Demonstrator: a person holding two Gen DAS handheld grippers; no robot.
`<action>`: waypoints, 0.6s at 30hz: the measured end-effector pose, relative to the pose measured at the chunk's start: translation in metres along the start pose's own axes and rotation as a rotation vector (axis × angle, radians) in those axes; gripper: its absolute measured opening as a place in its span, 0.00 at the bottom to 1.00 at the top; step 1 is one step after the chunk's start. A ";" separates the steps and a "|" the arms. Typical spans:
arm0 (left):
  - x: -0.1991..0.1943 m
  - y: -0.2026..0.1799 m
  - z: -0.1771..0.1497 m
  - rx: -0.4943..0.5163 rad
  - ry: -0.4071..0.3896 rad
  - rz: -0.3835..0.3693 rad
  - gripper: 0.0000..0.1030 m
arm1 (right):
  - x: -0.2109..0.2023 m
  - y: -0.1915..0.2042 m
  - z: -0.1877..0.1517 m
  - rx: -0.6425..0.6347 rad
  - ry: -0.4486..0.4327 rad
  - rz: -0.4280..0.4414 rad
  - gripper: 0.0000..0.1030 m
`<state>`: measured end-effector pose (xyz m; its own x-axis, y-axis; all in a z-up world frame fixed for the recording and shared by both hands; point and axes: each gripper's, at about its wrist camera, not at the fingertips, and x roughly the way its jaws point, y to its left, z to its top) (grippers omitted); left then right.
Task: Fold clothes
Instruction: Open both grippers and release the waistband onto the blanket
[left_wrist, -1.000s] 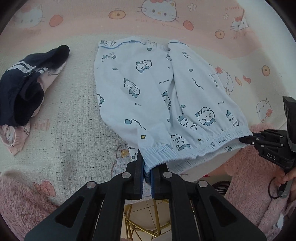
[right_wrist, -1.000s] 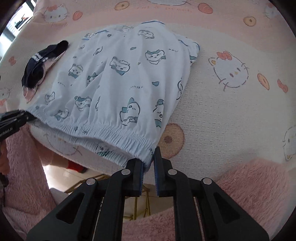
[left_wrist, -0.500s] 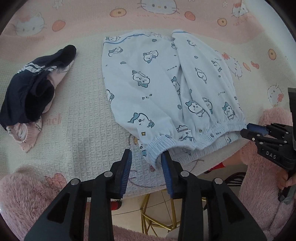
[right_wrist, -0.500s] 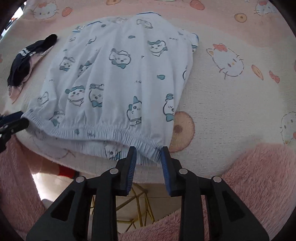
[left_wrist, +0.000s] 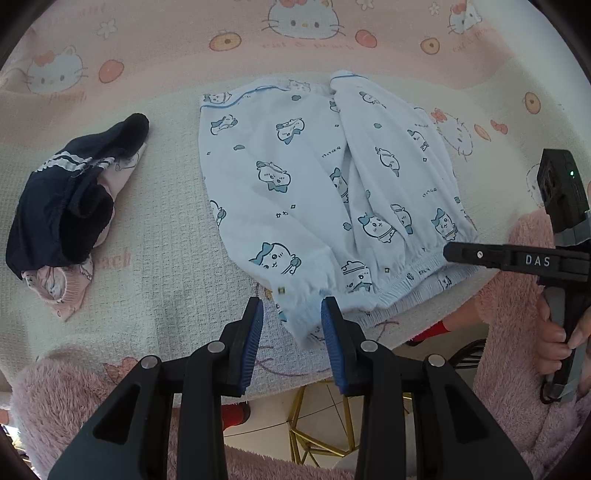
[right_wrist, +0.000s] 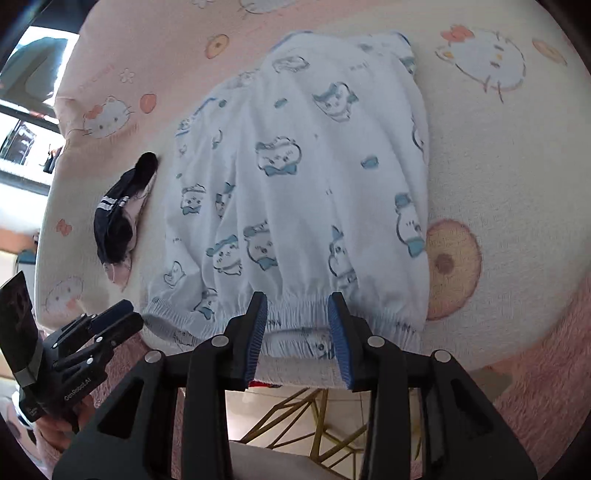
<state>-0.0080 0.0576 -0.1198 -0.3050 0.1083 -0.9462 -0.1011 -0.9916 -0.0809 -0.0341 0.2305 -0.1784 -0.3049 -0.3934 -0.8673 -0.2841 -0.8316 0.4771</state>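
Observation:
Light blue pants (left_wrist: 317, 192) with a cartoon print lie flat on the table, waistband toward me at the near edge. My left gripper (left_wrist: 292, 314) is open; the waistband's left corner hangs loose between its pads. In the right wrist view the same pants (right_wrist: 295, 184) spread out ahead. My right gripper (right_wrist: 297, 306) is open and its jaws are still opening, with the middle of the waistband just beyond the pads and nothing pressed. Each gripper shows in the other's view: the right gripper (left_wrist: 452, 253) at the waistband's right end, the left gripper (right_wrist: 127, 315) at its left end.
A dark navy garment bundled with a pink one (left_wrist: 62, 206) lies left of the pants. A cat-print cloth (left_wrist: 147, 258) covers the table. Below the near edge are floor tiles and gold chair legs (left_wrist: 314, 417). Pink fluffy sleeves (left_wrist: 513, 332) frame both grippers.
Both grippers were shut on the waistband and have opened, letting it drop onto the table edge. The right gripper has rolled and now faces the middle of the waistband instead of its corner.

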 end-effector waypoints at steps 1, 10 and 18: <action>0.001 0.002 0.000 0.000 0.005 0.002 0.33 | -0.002 0.000 -0.003 -0.058 0.037 -0.051 0.32; 0.005 -0.005 0.008 -0.003 -0.043 -0.043 0.33 | -0.080 -0.025 -0.011 -0.225 0.071 -0.320 0.36; 0.015 -0.038 0.003 0.212 -0.043 -0.013 0.33 | 0.006 0.026 -0.001 -0.359 0.056 -0.338 0.38</action>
<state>-0.0117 0.0974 -0.1303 -0.3418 0.1288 -0.9309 -0.3010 -0.9534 -0.0213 -0.0428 0.2061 -0.1716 -0.1979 -0.0906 -0.9760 -0.0249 -0.9949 0.0974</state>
